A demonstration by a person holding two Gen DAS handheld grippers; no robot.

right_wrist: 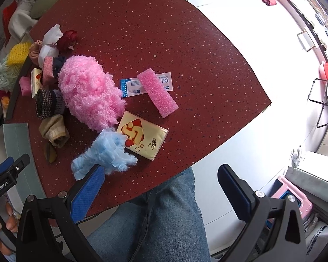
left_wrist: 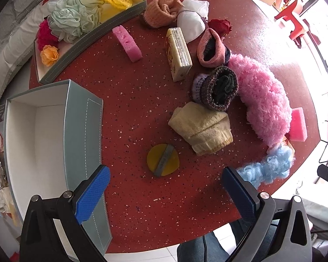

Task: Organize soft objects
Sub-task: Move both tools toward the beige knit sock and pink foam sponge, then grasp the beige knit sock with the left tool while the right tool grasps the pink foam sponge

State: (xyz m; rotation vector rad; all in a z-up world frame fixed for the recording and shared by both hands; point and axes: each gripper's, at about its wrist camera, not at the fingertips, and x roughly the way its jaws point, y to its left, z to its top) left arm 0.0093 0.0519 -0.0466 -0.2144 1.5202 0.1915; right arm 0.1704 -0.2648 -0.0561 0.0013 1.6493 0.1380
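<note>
**Both grippers wide, nothing held**

The soft things lie in a heap on my red table (left_wrist: 124,100): a pink fluffy piece (left_wrist: 262,96), a blue fluff (right_wrist: 105,152) near me, a beige sock (left_wrist: 202,128), and a yellow disc (left_wrist: 163,160). My left gripper (left_wrist: 164,187) hangs spread above the disc, holding nothing. My right gripper (right_wrist: 161,183) gapes too, empty, one finger just beside the blue fluff. An empty box (left_wrist: 41,131) stands left; a filled tray (left_wrist: 94,32) sits far left.

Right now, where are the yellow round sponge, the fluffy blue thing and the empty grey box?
yellow round sponge (left_wrist: 163,160): left wrist view, on its grey strap.
fluffy blue thing (right_wrist: 106,152): right wrist view, middle of the fluff.
empty grey box (left_wrist: 82,128): left wrist view, its stitched outer wall.
</note>
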